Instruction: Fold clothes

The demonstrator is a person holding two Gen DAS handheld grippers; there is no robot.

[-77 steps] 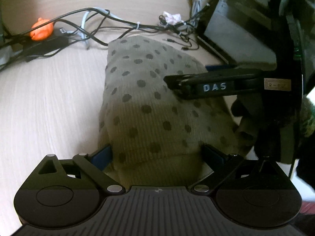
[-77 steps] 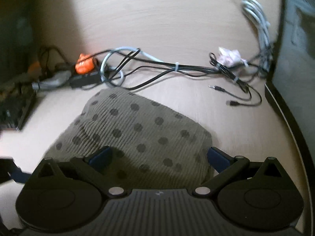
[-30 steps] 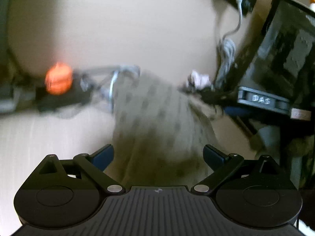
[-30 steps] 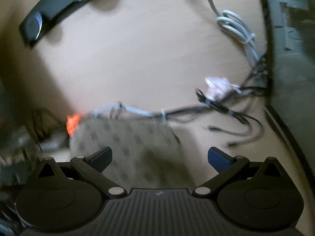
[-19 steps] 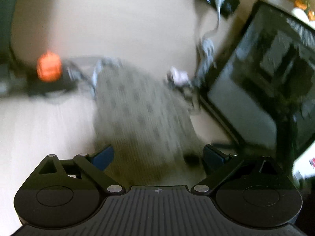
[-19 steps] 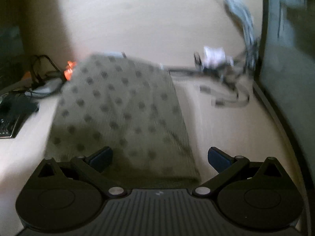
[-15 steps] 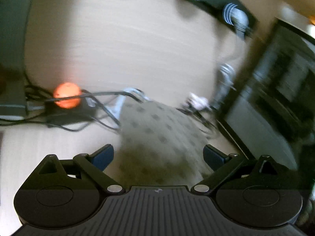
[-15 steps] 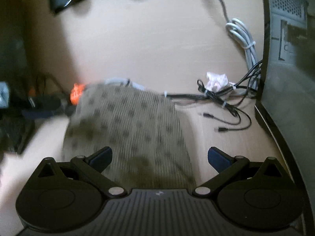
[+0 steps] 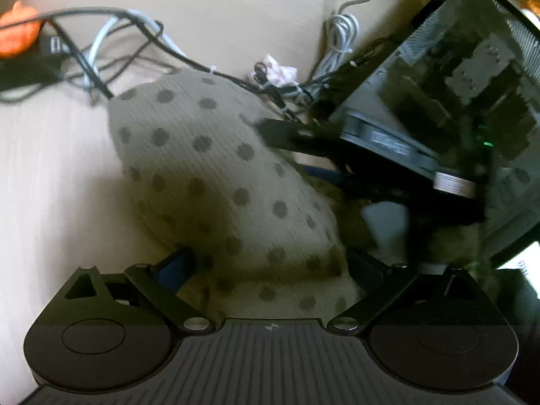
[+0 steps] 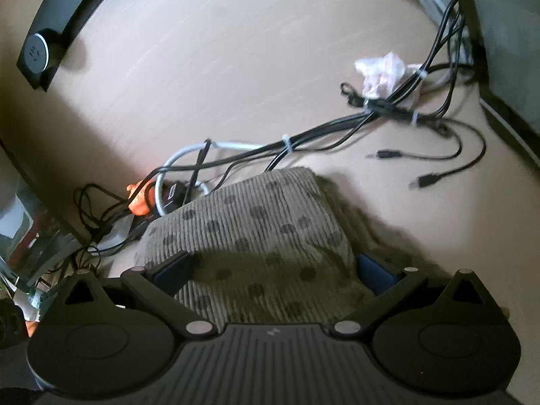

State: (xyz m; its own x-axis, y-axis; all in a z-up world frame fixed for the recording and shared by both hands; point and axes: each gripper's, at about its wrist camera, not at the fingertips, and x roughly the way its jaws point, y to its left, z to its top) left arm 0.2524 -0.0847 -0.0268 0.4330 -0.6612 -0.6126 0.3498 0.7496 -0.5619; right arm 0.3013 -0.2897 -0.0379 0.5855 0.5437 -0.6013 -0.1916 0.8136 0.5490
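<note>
An olive ribbed garment with dark dots [image 9: 219, 168] lies in a folded bundle on the pale wooden floor, and it also shows in the right wrist view [image 10: 256, 233]. My left gripper [image 9: 270, 266] is open, its blue-padded fingers [image 9: 175, 266] astride the near end of the bundle. My right gripper [image 10: 273, 270] is open too, its fingers [image 10: 371, 271] either side of the bundle's near edge. In the left wrist view the right gripper [image 9: 303, 138] reaches in from the right, over the cloth's far side.
Tangled black and white cables [image 10: 303, 141] run behind the garment, with an orange object [image 10: 140, 199] and a crumpled tissue [image 10: 384, 71]. A dark computer case [image 9: 455, 108] stands at the right. A black power strip [image 10: 57, 23] lies at the far left.
Both grippers swung about over the garment and have come back down low over its near edge. The bundle looks more bunched and compact than before.
</note>
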